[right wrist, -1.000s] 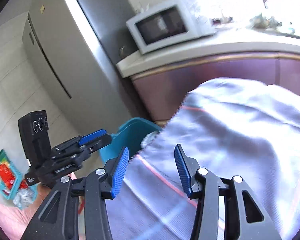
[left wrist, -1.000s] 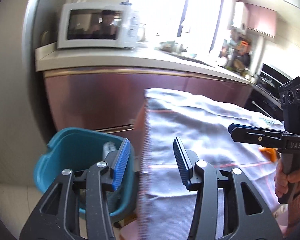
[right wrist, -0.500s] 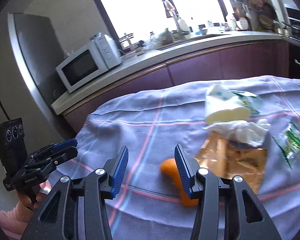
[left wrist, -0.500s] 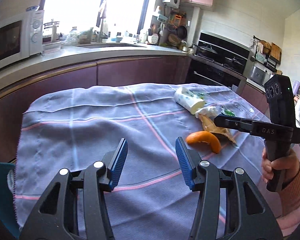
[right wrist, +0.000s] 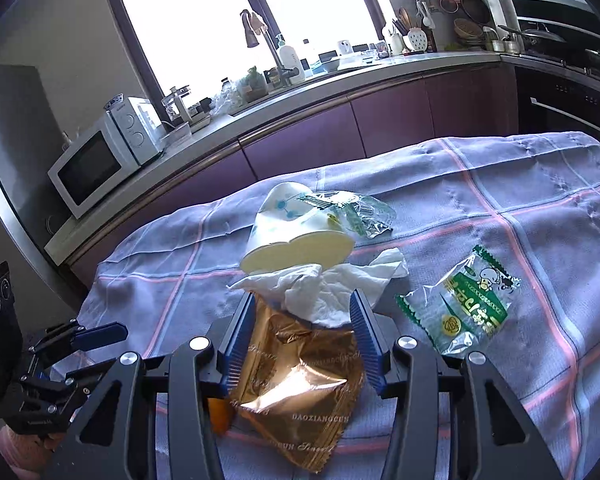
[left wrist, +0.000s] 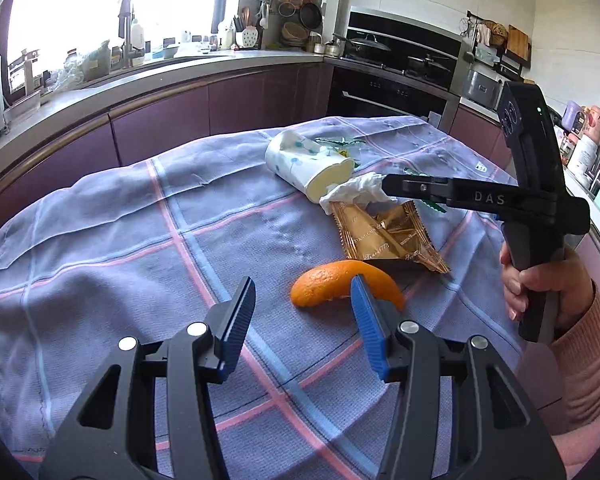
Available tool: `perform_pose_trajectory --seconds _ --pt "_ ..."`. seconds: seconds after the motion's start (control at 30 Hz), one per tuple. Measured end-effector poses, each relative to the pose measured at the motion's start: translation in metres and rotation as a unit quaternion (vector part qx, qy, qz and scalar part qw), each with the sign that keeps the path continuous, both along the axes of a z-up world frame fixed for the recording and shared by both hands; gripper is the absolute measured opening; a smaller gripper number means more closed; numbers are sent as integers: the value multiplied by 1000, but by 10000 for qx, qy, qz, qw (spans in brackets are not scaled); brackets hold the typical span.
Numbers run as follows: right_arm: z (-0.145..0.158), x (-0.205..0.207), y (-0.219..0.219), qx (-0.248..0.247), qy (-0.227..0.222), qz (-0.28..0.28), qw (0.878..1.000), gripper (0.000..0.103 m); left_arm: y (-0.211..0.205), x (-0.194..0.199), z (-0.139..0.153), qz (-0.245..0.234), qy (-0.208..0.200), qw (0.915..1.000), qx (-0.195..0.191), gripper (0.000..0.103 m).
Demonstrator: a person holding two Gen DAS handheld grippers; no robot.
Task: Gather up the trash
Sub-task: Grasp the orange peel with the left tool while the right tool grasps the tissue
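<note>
You had swung both tools from the bin to the surface [left wrist: 100, 240]; the left tool [left wrist: 303, 312], half-wide and empty, had the orange peel [left wrist: 324, 282] just ahead at 12 to 1 o'clock, its length crosswise.

Orange peel [left wrist: 346, 284] by the left jaws; gold wrapper [right wrist: 296, 392] and white tissue [right wrist: 320, 288] between the right jaws; green-printed packet [right wrist: 466, 304] beside; lilac cloth [left wrist: 140, 248], pink-and-blue checks.

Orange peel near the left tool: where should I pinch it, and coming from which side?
Pinch the orange peel across its narrow arched middle, coming down from above and the near side. It lies as a curved strip, hump up, on the tablecloth, so pads either side of the hump get a hold. The left tool is open, probably wide enough.
</note>
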State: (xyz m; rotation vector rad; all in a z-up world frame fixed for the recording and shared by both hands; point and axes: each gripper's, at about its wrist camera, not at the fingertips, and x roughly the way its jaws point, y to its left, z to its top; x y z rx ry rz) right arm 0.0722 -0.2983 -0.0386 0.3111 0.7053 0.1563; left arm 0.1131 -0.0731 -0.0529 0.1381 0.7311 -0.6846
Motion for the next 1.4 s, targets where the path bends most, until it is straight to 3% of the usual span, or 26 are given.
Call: perform_pose_trajectory --seconds 0.37,0.5,0.63,0.77,0.93,1.4 --pt "-11 25 -5 129 257 102 9995 47 -46 12 -18 -427 215 9979 445 63" --pt "-15 29 -7 266 334 164 9990 45 -48 19 -24 -442 377 9977 360 63" --pt "-16 29 -6 332 350 266 9985 23 -46 20 -25 -420 412 9978 306 59" --pt "-13 25 -7 377 277 290 9985 12 -44 16 -25 -479 489 9975 159 42" --pt "-9 18 -7 470 168 318 9982 9 -40 8 -21 -505 517 9974 -18 30" --pt "20 -9 6 645 -313 544 9959 8 6 -11 4 -147 362 9979 -507 27"
